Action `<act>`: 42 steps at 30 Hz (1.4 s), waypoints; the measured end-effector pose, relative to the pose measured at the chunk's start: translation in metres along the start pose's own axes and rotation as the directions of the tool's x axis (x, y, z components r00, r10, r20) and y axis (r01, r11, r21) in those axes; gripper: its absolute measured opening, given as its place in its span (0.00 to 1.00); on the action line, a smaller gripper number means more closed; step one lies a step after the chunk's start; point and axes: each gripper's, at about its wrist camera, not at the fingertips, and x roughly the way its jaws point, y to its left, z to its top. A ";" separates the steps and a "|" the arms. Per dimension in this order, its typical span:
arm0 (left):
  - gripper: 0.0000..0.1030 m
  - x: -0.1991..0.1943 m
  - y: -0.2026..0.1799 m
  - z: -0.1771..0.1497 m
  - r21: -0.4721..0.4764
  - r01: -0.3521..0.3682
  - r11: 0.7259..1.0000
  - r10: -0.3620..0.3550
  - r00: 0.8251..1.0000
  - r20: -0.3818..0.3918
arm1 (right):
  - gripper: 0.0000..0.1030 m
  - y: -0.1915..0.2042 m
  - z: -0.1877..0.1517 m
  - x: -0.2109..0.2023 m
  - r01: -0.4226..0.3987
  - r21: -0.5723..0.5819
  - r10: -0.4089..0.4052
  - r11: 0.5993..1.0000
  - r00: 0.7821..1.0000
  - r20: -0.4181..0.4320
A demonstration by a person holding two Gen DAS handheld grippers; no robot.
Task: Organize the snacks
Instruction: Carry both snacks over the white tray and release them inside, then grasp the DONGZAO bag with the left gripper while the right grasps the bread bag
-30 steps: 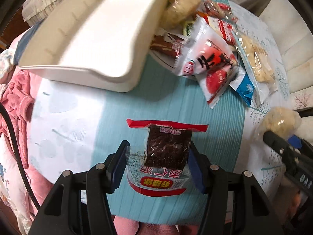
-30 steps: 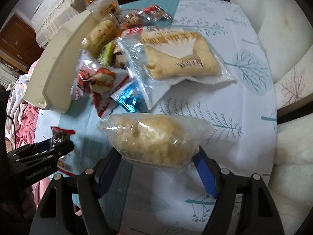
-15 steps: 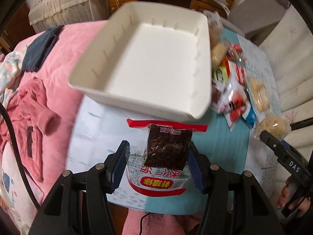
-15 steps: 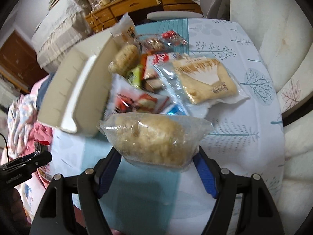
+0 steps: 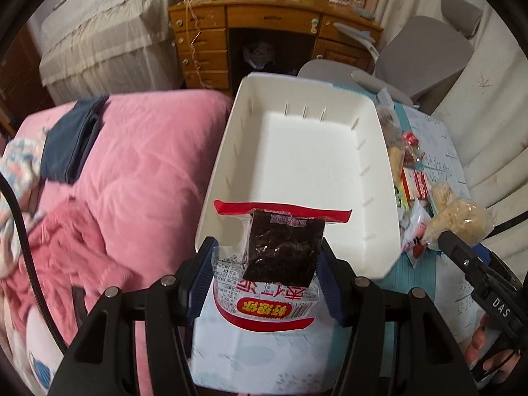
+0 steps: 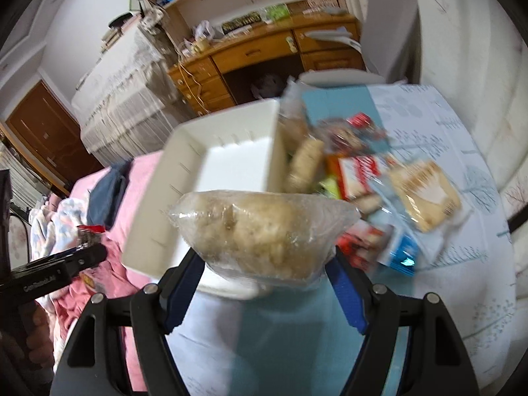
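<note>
My left gripper (image 5: 264, 277) is shut on a red-and-clear packet with a dark square cake (image 5: 280, 247), held in the air in front of the near end of the white bin (image 5: 307, 151). The bin has nothing in it. My right gripper (image 6: 265, 260) is shut on a clear bag of pale puffed snack (image 6: 260, 227), also lifted, close to the bin's (image 6: 227, 161) near right corner. That bag (image 5: 462, 217) and the right gripper (image 5: 462, 250) show at the right of the left wrist view. A pile of snack packets (image 6: 379, 184) lies on the table right of the bin.
A table with a teal and white leaf-print cloth (image 6: 445, 125) carries the bin and snacks. A pink bed cover (image 5: 138, 171) with a dark blue garment (image 5: 72, 142) lies left of it. A wooden desk (image 5: 264, 33) and grey chair (image 5: 422, 49) stand behind. A hand (image 5: 485, 349) grips the right tool.
Both grippers rose and swung left toward the bin with their packets still held. The bin now fills the middle of both views, and the snack pile has slid to the right.
</note>
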 end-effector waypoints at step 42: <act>0.76 0.008 -0.088 -0.001 0.106 0.053 0.993 -0.052 0.999 -0.008 | 0.90 -0.012 -0.011 -0.024 0.077 -0.041 -0.077 0.996 0.997 0.012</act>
